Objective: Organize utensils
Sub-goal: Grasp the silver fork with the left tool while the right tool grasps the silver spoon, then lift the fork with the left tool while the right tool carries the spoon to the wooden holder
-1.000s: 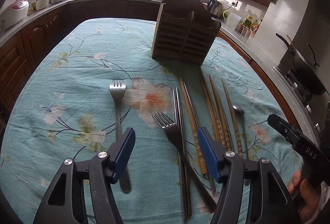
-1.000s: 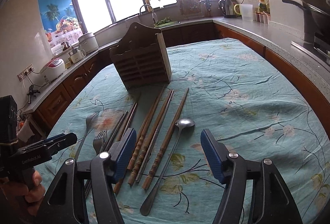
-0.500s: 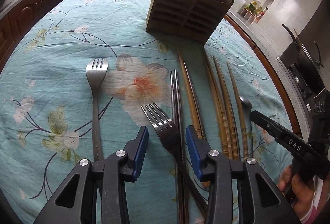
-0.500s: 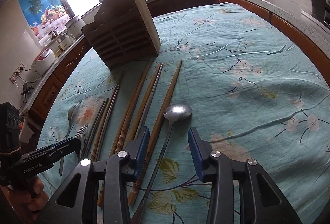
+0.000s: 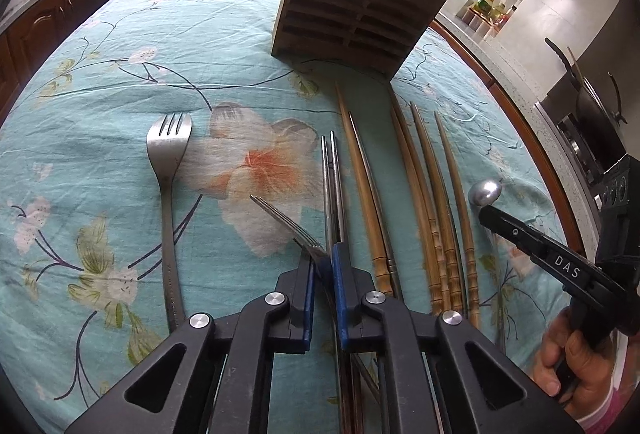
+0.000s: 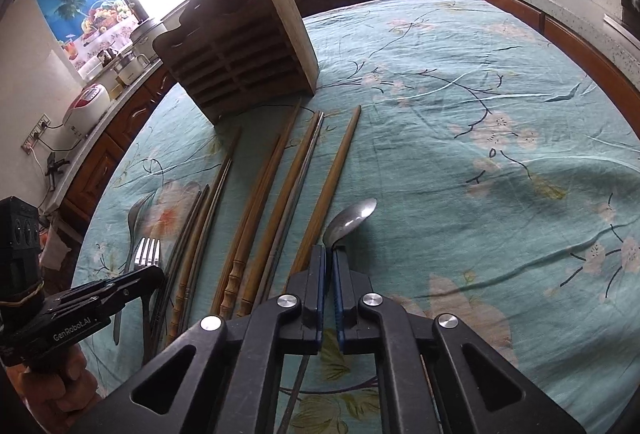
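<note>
Both grippers are clamped: left gripper [image 5: 323,266] on the fork [image 5: 296,228], right gripper [image 6: 329,266] on the spoon [image 6: 351,219]. Both handles run toward the holder [image 5: 352,6] at frame top, just past the chopsticks [image 5: 436,202].

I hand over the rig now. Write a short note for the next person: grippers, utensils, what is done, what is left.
Left gripper: shut on the right-hand fork at its neck.
Right gripper: shut on the spoon handle.
The other fork, metal chopsticks and wooden chopsticks lie on the tablecloth.
Done: nothing visible in the wooden holder.
Left: lift both and sort everything.
</note>
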### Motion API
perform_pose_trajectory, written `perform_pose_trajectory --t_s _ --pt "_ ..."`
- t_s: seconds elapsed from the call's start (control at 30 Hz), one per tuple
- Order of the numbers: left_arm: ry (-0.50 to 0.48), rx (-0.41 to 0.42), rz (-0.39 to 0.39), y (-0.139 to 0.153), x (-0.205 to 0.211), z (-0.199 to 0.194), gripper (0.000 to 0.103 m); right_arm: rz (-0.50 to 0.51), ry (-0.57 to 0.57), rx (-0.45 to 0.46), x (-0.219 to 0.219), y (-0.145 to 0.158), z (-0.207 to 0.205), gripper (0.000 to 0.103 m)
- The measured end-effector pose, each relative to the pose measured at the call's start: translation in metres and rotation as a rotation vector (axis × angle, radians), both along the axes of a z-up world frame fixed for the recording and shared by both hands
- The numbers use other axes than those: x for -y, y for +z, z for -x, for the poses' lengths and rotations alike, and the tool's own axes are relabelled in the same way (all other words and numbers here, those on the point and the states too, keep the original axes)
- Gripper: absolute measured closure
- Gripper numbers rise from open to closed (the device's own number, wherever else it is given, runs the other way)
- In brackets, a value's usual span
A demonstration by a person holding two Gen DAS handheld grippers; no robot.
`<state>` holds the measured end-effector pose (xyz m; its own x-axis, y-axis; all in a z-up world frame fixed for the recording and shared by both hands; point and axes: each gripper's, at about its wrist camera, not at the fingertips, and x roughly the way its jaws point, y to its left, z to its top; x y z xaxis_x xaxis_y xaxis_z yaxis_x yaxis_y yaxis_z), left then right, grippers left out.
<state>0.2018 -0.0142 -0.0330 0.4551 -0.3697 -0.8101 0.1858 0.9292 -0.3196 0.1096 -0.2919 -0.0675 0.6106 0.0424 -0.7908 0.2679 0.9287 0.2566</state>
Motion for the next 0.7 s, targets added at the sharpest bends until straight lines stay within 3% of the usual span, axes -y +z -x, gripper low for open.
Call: perform_pose_trajectory --t_s 0.7 --pt "0.042 0.214 0.14 0.081 -0.046 0.051 0.102 0.002 0.0 0.226 -0.003 0.077 0.022 0.101"
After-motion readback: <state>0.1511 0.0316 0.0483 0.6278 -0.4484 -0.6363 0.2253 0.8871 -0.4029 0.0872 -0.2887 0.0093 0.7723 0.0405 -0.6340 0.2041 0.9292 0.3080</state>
